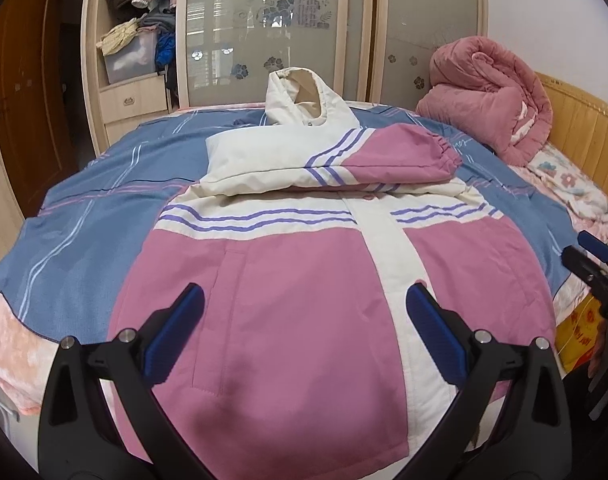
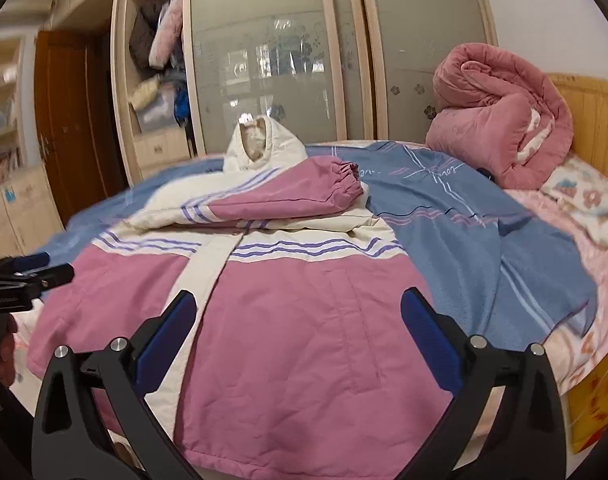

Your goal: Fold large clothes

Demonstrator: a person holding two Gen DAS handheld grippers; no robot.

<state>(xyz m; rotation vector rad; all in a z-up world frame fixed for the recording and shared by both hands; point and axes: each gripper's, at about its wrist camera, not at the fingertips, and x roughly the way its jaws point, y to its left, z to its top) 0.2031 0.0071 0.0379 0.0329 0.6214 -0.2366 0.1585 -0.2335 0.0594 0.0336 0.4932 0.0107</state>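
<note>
While the pink-and-cream jacket (image 1: 287, 280) lies front-up on the blue bedspread (image 1: 83, 216), you hold your left gripper (image 1: 304, 332) above its hem, jaws spread wide and empty. Your right gripper (image 2: 299, 336) hovers over the same hem, likewise agape, one sleeve (image 2: 287, 196) folded across the jacket's chest below the hood (image 2: 263, 144).

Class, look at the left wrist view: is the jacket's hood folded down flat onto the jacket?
No, the hood stands upright at the far end of the jacket, with its opening showing.
</note>
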